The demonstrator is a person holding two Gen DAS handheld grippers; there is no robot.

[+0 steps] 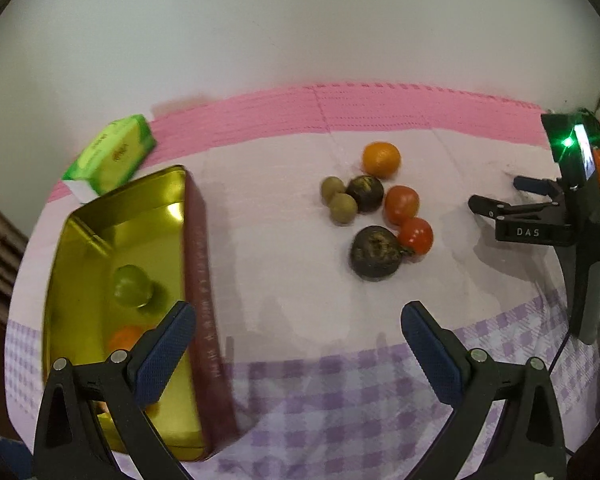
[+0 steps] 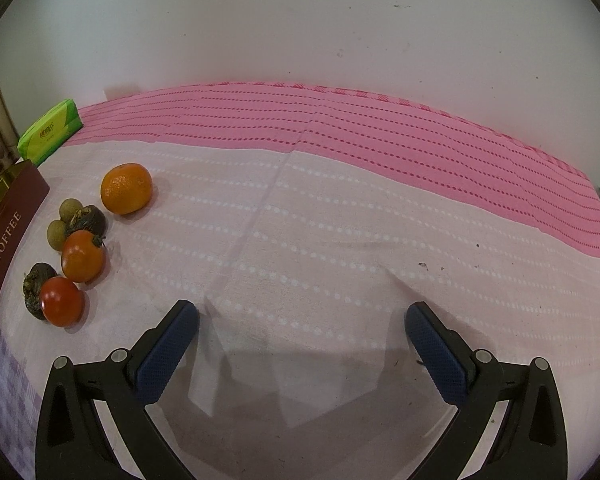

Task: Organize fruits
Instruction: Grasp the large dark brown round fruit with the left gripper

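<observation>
Gold-lined tin (image 1: 100, 220) at the worktop's left already holds a green fruit (image 1: 131, 286) and something orange (image 1: 124, 338) (partly hidden), so sorting looks begun. Seven fruits remain clustered on the cloth (image 2: 340, 240): an orange (image 2: 126, 193), two tomatoes, two dark fruits, two small brownish ones. Left tool (image 1: 298, 338) and right tool (image 2: 302, 336) both gape, holding nothing.

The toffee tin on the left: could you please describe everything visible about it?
The toffee tin is a rectangular, lidless metal box, shiny gold inside with dark maroon outer walls carrying pale lettering, including TOFFEE in the right wrist view. It sits flat on the tablecloth, left of the loose fruit. Inside lie a green fruit and an orange one. A green packet lies just behind it.
</observation>
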